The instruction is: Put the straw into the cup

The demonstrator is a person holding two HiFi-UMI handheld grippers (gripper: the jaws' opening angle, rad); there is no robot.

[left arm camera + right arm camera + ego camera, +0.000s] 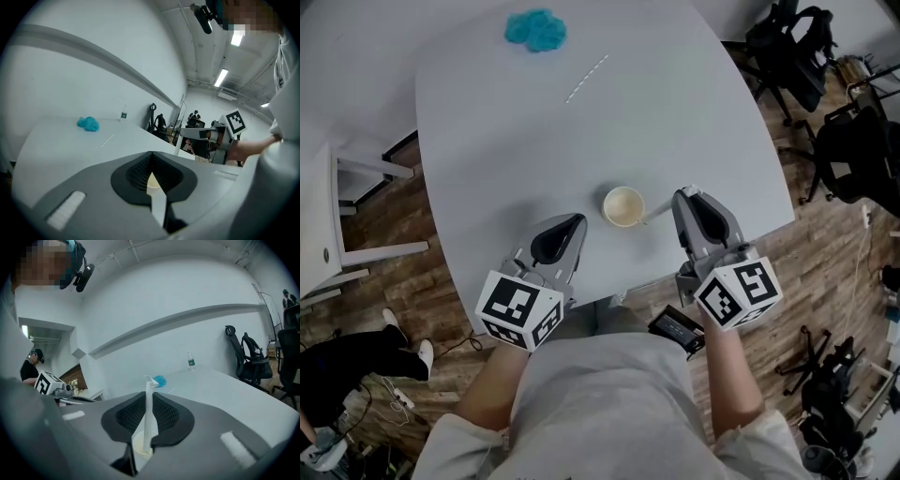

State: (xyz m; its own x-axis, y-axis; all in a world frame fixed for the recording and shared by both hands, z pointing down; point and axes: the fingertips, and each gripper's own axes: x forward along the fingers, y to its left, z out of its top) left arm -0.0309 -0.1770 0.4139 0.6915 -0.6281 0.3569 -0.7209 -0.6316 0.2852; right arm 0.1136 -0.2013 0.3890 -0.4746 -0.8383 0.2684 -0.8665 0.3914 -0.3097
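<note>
The paper cup stands upright and open on the grey table, near the edge closest to the person. The right gripper sits at the cup's 3 o'clock, and the right gripper view shows its jaws closed on a white paper-wrapped straw, which rises between the ribbed pads. The straw's lower end slants down to the cup's rim at about 4 o'clock in the head view. Whether its tip is inside the cup cannot be told. The left gripper rests at the cup's 8 o'clock, close to it but apart. Its jaws are pressed together with nothing between them, and the cup shows through the gap behind them in the left gripper view. A second, loose straw lies flat on the table towards 11 o'clock from the cup, well apart from it. Farther out in the same direction lies a fluffy blue clump. Black office chairs stand beyond the table at 1 o'clock.
</note>
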